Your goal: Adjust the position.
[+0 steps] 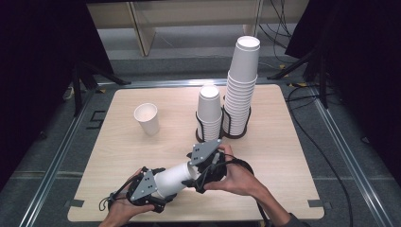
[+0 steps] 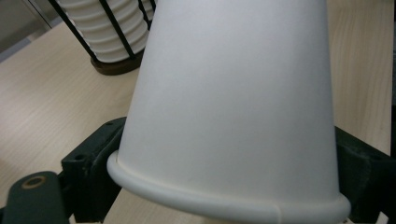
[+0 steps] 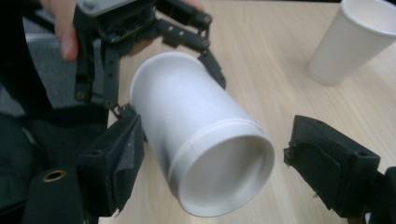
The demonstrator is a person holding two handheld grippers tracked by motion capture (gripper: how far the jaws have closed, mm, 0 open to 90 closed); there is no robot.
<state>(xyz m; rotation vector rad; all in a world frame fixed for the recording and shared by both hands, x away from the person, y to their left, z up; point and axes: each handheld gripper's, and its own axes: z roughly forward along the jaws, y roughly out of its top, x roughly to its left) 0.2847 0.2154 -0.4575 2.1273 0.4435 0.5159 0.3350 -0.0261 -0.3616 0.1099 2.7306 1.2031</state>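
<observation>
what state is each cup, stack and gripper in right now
held cup: lying sideways above the table, gripped near its rim
left gripper: shut on the held cup
right gripper: open, jaws either side of the held cup's base end
single cup: upright, mouth up, looks empty
short stack: upside down in a black holder
tall stack: upside down in a black holder

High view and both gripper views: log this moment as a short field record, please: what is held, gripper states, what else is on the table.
held item: white paper cups, nested, lying sideways between the grippers
left gripper: shut on the cups at the rim end
right gripper: jaws open around the cups' base end, one pad close to the wall, the other apart
single cup: upright, mouth up, left part of the table
short stack: upside-down cups in a black wire holder
tall stack: upside-down cups in a second holder beside it
</observation>
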